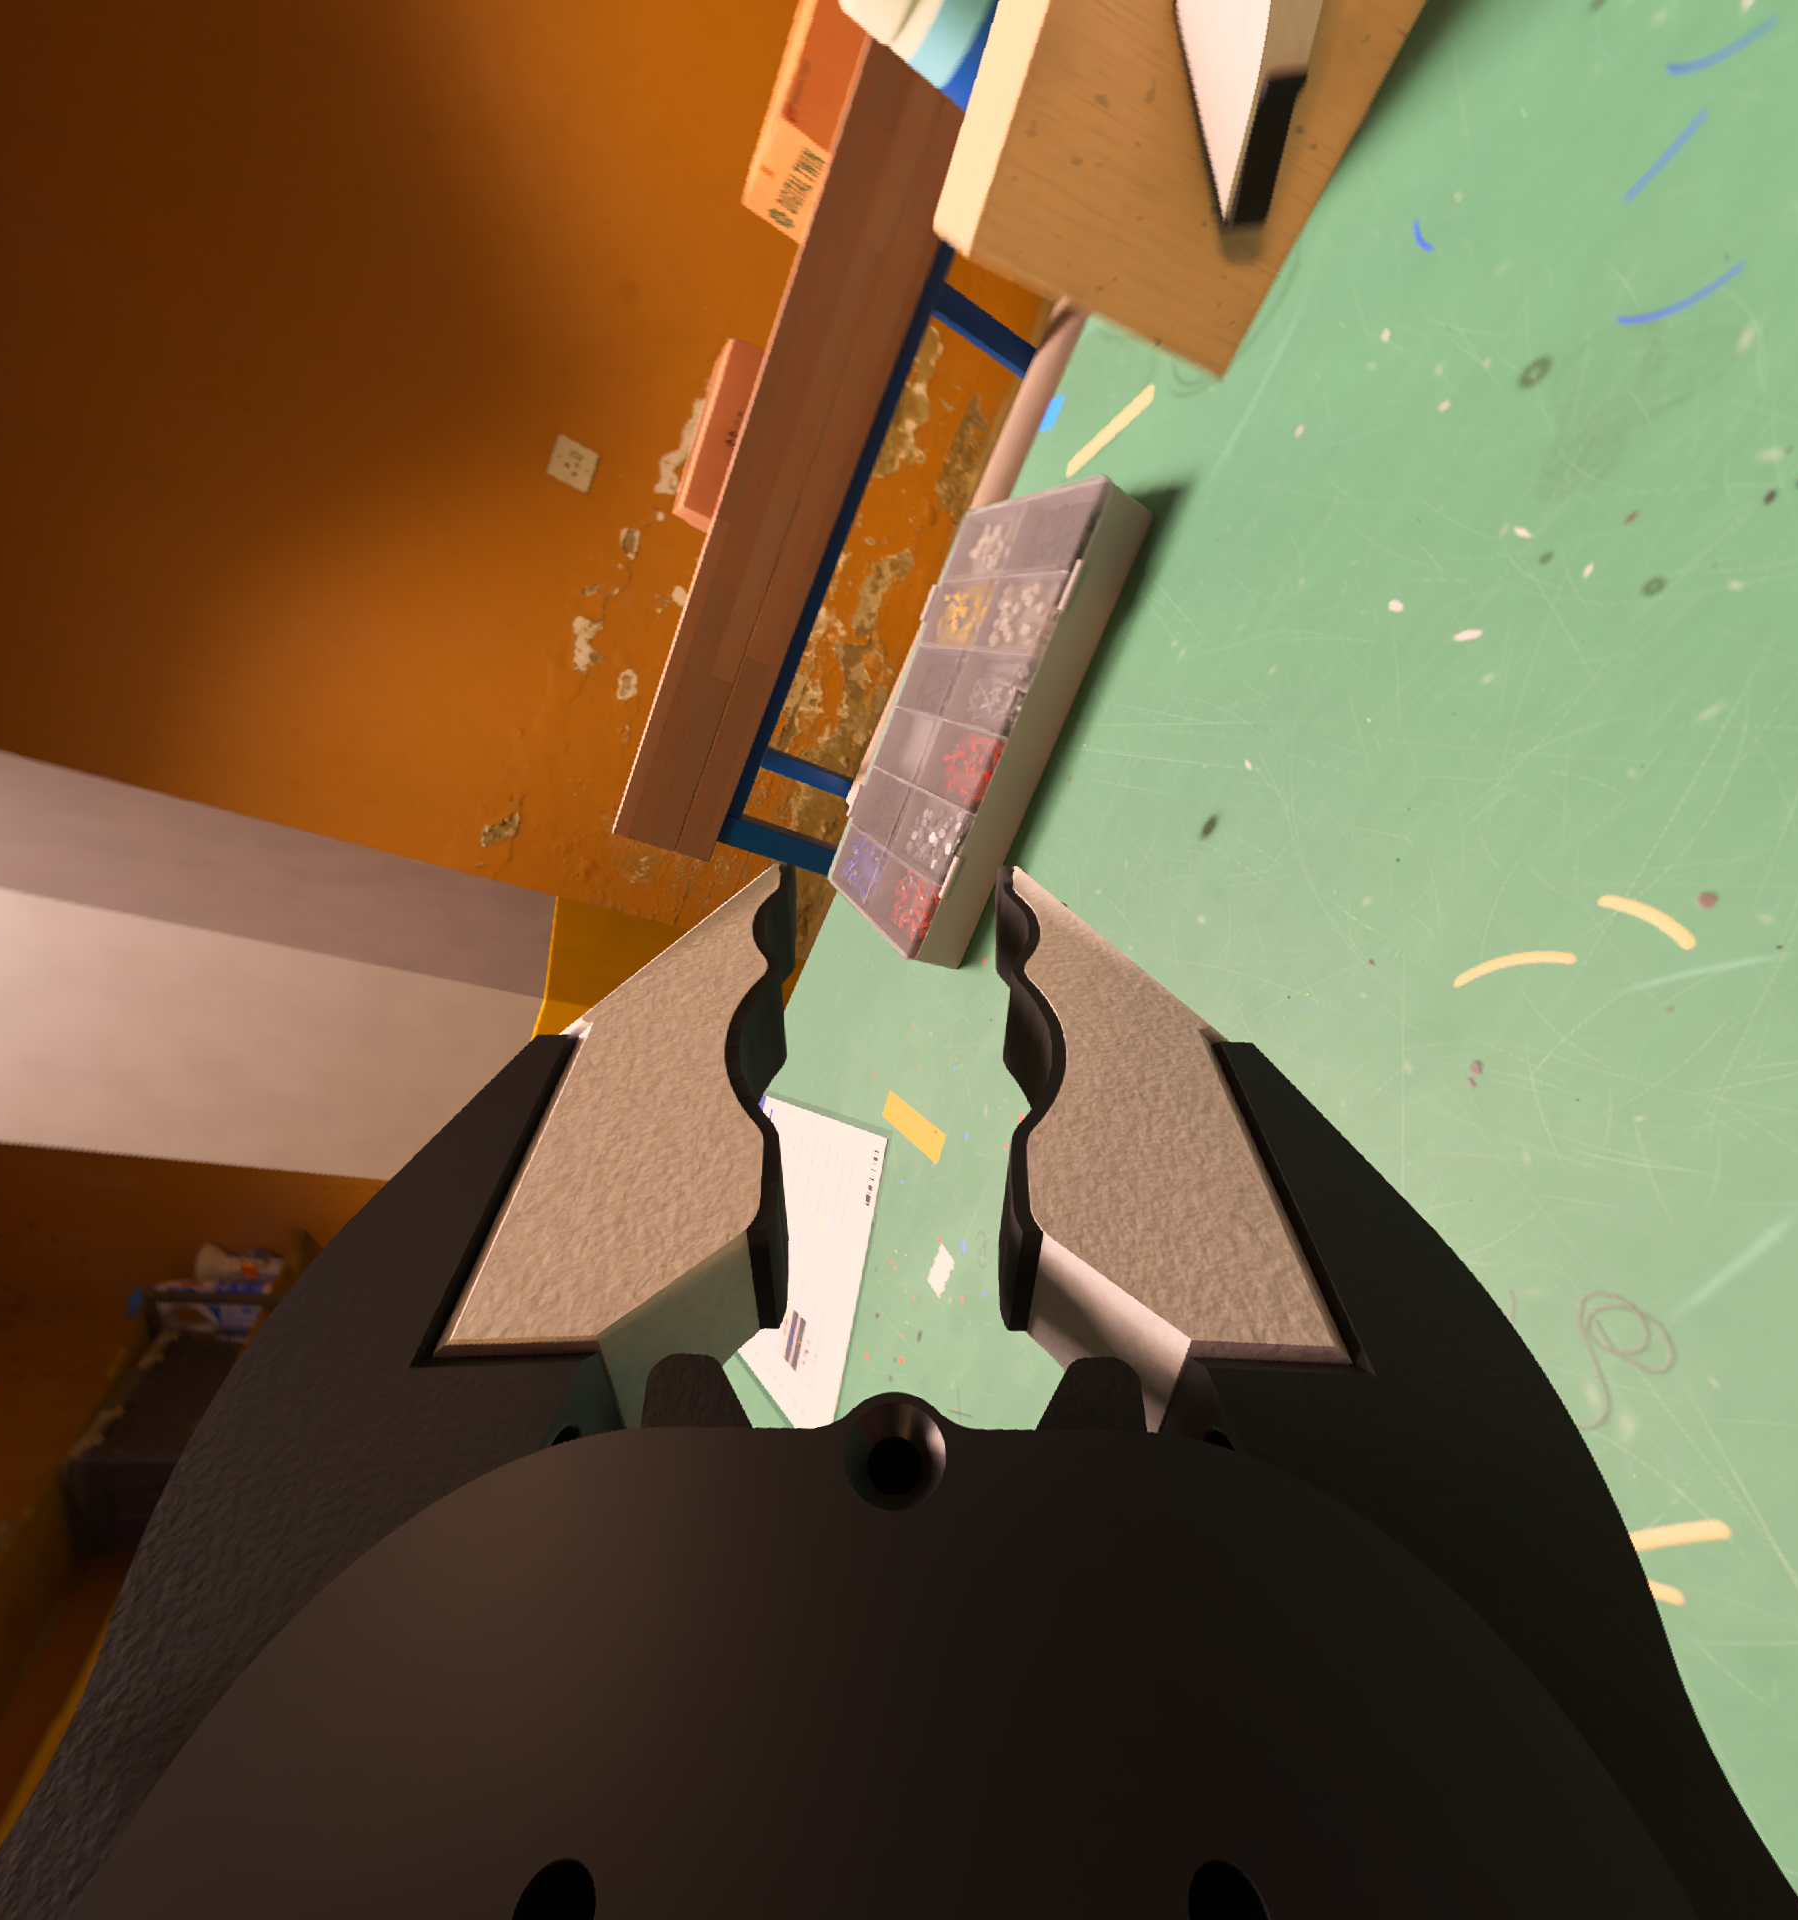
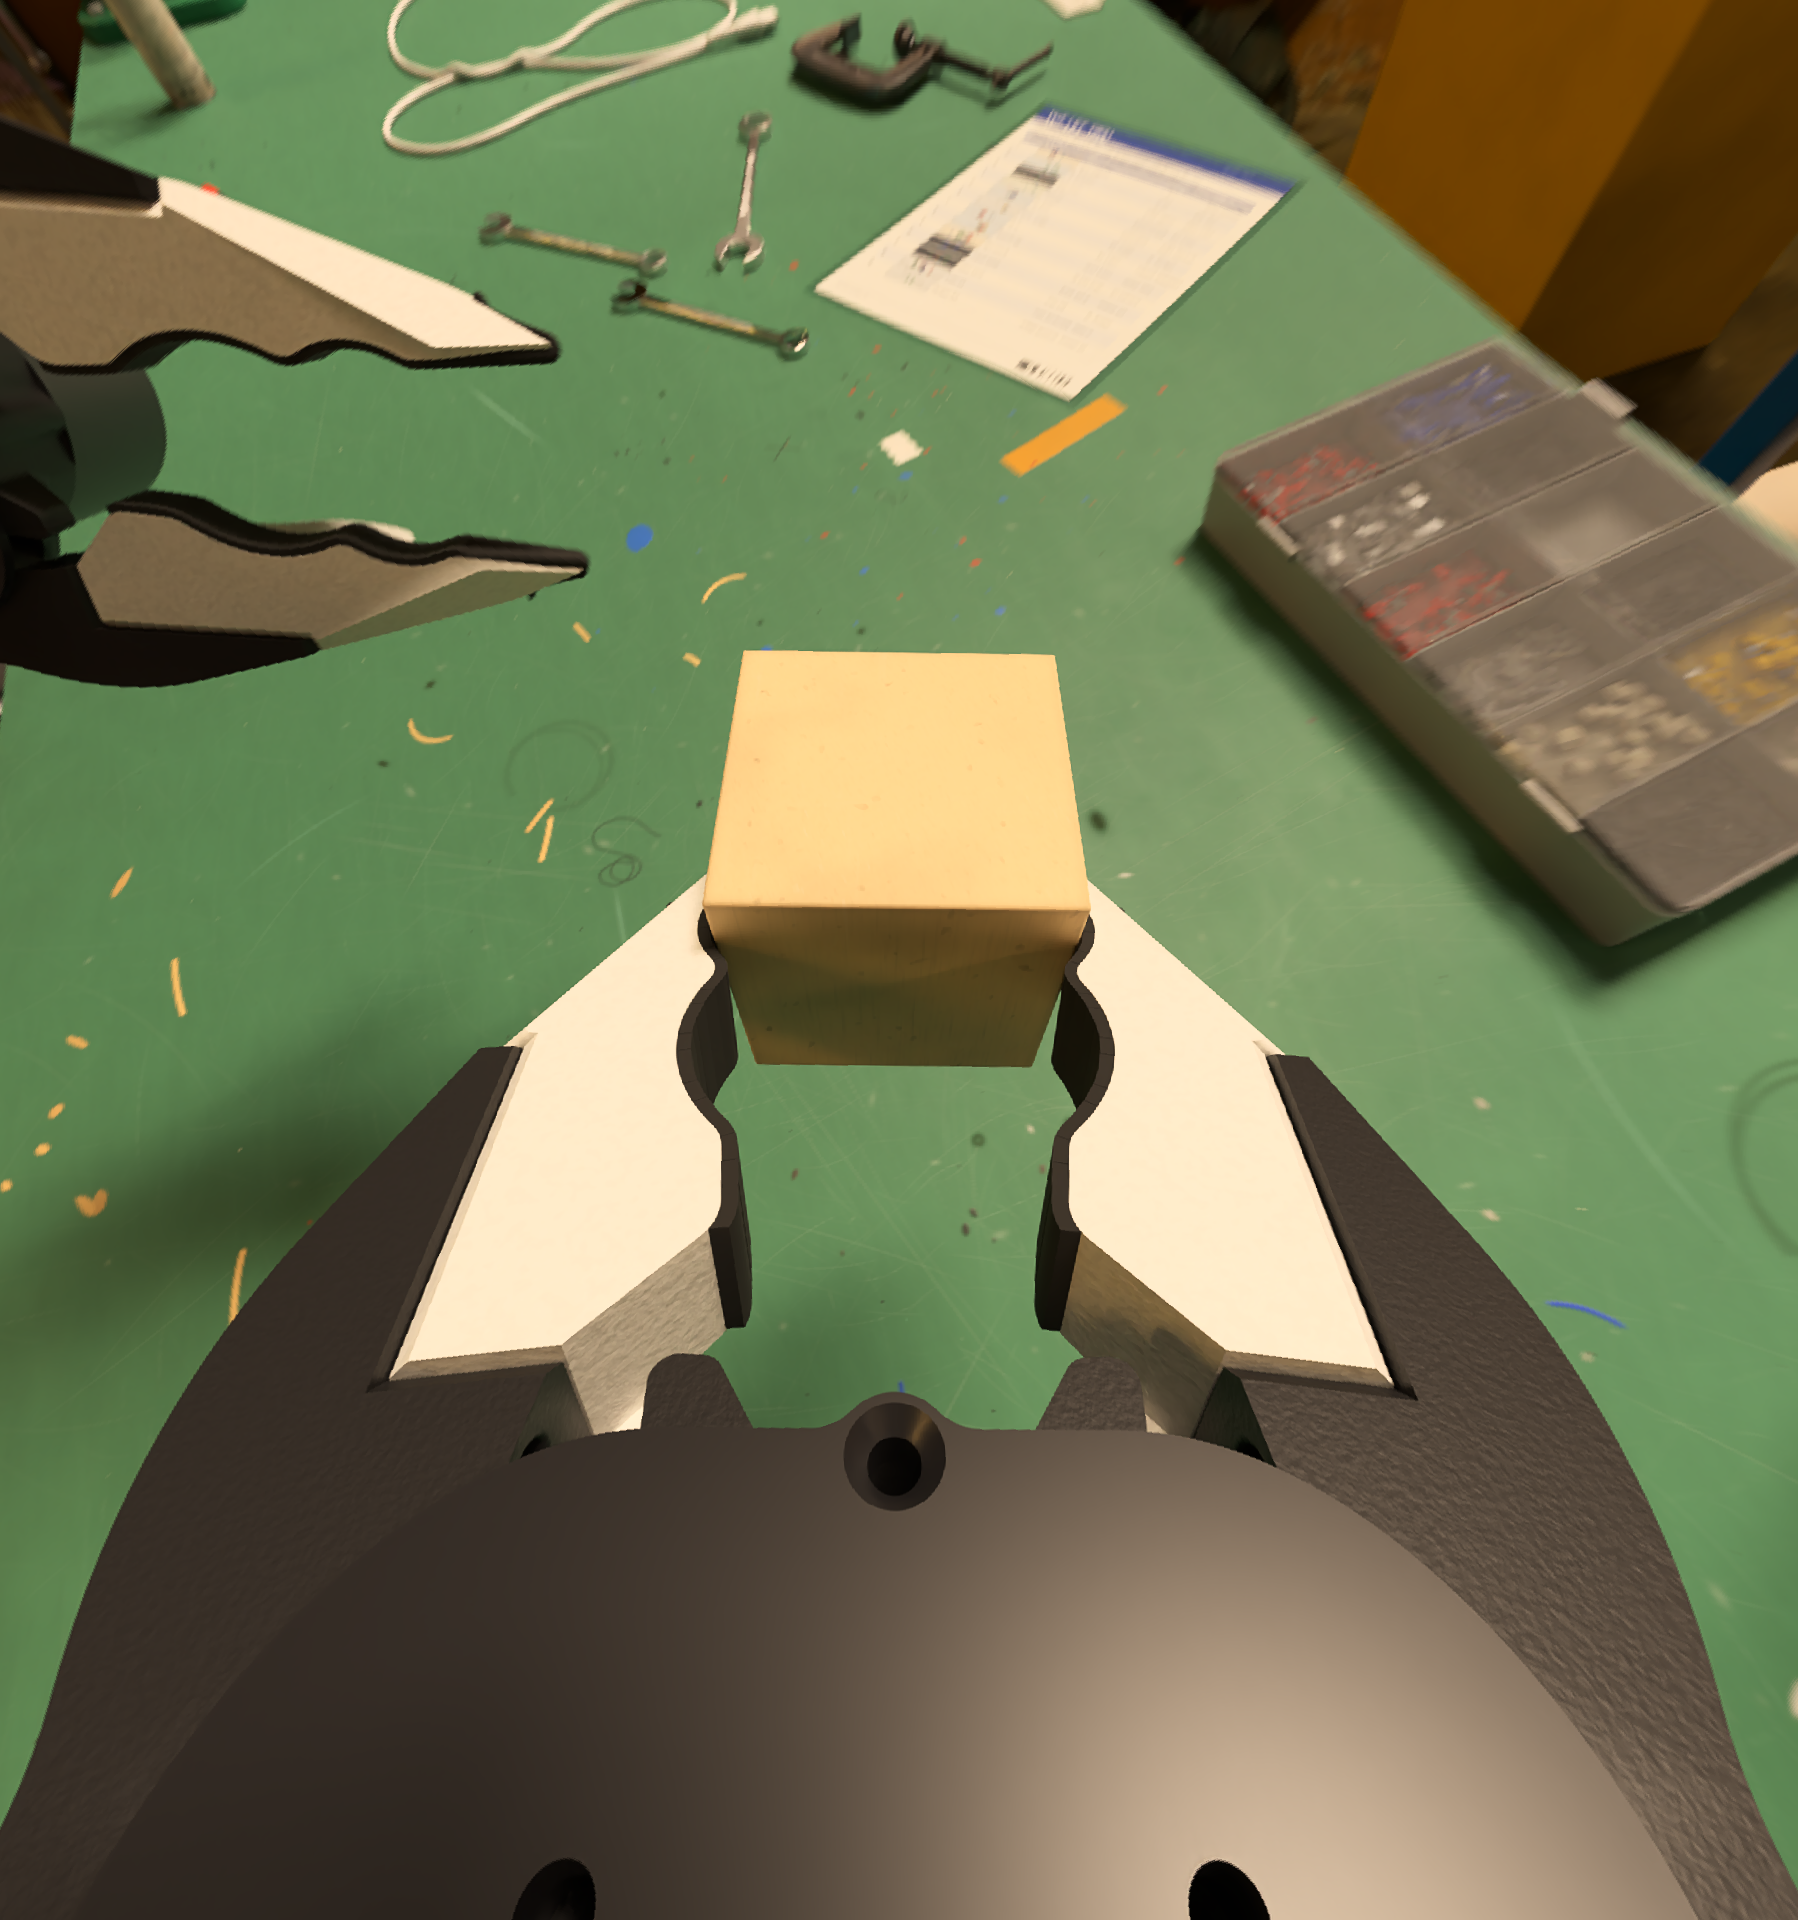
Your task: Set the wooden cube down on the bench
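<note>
Right gripper (image 2: 895,935) pinches the wooden cube (image 2: 895,821) by opposite flat sides w/ fingertips only; probably stiff, light, smooth, so may slip; left gripper (image 1: 895,904) spread, empty.

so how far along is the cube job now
Done: the right tool has the wooden cube clamped between its fingertips. In hand: the cube is over a bare patch of the green bench; contact with it cannot be told. Left: release it there. The left tool is open and empty.
</note>
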`<state>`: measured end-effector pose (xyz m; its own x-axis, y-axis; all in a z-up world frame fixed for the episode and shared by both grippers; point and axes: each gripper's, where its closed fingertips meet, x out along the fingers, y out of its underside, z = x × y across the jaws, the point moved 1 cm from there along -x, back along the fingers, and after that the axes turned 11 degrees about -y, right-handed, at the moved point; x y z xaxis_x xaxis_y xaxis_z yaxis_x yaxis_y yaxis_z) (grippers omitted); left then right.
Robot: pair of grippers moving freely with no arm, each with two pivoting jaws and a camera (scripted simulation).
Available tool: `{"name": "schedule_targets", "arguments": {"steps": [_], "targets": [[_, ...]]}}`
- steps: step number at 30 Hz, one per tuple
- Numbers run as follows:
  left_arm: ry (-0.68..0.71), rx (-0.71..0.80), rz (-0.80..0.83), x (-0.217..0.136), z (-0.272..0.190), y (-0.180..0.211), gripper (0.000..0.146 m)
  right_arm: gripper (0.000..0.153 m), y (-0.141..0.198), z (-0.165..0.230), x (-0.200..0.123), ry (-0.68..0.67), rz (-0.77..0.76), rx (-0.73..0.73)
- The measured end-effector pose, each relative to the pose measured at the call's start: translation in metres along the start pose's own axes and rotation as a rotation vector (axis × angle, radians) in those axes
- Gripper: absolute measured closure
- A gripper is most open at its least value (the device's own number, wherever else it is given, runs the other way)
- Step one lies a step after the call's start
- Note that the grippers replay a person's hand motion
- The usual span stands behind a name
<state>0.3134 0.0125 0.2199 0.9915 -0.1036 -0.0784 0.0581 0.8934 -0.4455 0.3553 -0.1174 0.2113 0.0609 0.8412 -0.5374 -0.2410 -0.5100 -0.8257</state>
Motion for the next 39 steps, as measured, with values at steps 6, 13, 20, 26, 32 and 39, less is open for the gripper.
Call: {"name": "schedule_targets", "arguments": {"steps": [6, 13, 20, 26, 32, 39], "targets": [[-0.037, -0.067, 0.012, -0.016, 0.004, 0.018, 0.098, 0.092, -0.042, -0.005, -0.055, 0.098, -0.114, -0.069], [0.042, -0.07, 0.038, -0.016, -0.024, 0.035, 0.099, 0.092, -0.094, -0.016, -0.14, 0.256, -0.252, -0.133], [0.109, -0.066, 0.066, -0.01, -0.046, 0.042, 0.096, 0.092, -0.123, -0.03, -0.215, 0.41, -0.359, -0.168], [0.125, -0.041, 0.042, -0.01, -0.056, 0.038, 0.099, 0.092, -0.13, -0.052, -0.278, 0.547, -0.464, -0.163], [0.161, -0.029, 0.049, -0.008, -0.068, 0.041, 0.099, 0.092, -0.086, -0.094, -0.309, 0.627, -0.612, -0.114], [0.188, -0.012, 0.059, -0.006, -0.079, 0.044, 0.099, 0.092, 0.008, -0.143, -0.318, 0.621, -0.888, 0.05]]}}
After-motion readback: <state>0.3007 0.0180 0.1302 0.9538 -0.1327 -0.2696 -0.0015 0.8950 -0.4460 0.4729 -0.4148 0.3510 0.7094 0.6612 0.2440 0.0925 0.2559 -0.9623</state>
